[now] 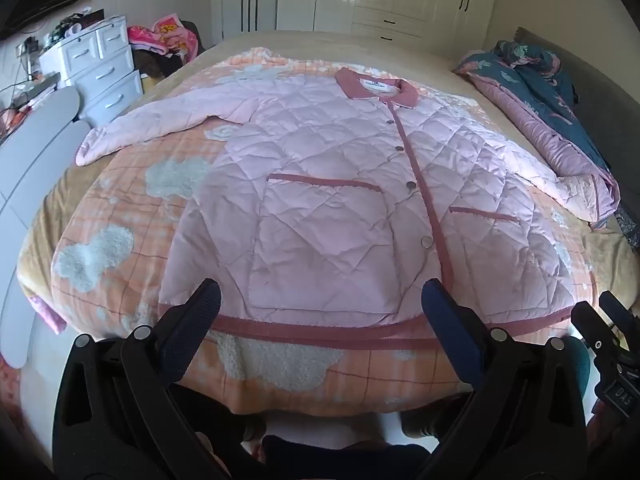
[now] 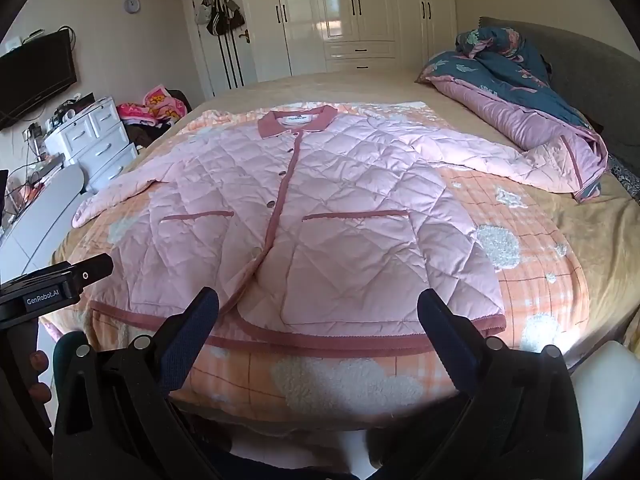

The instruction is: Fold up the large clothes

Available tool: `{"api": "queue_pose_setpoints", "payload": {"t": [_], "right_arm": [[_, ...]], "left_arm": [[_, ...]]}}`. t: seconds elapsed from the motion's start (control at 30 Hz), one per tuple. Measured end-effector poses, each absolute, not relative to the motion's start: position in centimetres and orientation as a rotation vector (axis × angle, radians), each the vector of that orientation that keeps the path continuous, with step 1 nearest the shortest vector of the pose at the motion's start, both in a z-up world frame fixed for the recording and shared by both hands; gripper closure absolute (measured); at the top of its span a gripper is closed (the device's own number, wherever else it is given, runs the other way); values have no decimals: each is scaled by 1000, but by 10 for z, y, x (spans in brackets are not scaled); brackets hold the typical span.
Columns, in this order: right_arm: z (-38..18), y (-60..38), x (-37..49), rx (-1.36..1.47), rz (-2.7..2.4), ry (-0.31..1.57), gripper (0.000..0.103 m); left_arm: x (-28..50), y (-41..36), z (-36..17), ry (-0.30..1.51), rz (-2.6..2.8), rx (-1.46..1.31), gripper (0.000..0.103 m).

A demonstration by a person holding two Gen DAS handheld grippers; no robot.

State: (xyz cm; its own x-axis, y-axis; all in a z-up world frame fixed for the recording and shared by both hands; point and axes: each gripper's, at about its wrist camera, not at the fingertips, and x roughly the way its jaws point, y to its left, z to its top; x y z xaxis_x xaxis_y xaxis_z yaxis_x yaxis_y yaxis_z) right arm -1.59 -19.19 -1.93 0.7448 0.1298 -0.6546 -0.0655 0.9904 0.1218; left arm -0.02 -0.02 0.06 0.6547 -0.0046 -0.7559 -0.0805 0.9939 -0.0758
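You see a bed [image 2: 360, 88] under a tan cover. On it lies an orange checked blanket [image 2: 540, 248] with fluffy white patches, and 1 pink quilted jacket [image 2: 320, 208] lies flat on that. A crumpled blue-and-pink quilt [image 2: 520, 92] sits by the headboard.

A pink quilted jacket [image 2: 304, 216] lies flat and buttoned on a checked orange blanket [image 2: 532, 280] spread over the bed [image 2: 612, 232], collar toward the wardrobe [image 2: 348, 16], both sleeves spread sideways. The right hand-held gripper [image 2: 318, 320] hangs over the near hem, jaws wide apart, nothing between them. A blue-and-pink duvet [image 2: 520, 92] is heaped by the headboard. The left hand-held gripper [image 2: 60, 280] shows at the left edge.
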Motion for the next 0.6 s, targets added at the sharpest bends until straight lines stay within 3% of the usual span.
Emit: {"api": "queue_pose_setpoints", "payload": {"t": [0.6], "right_arm": [[-16,-190,-18,93,107,715,4]], "left_arm": [[1,-2,9,842,35,-110,9]]}}
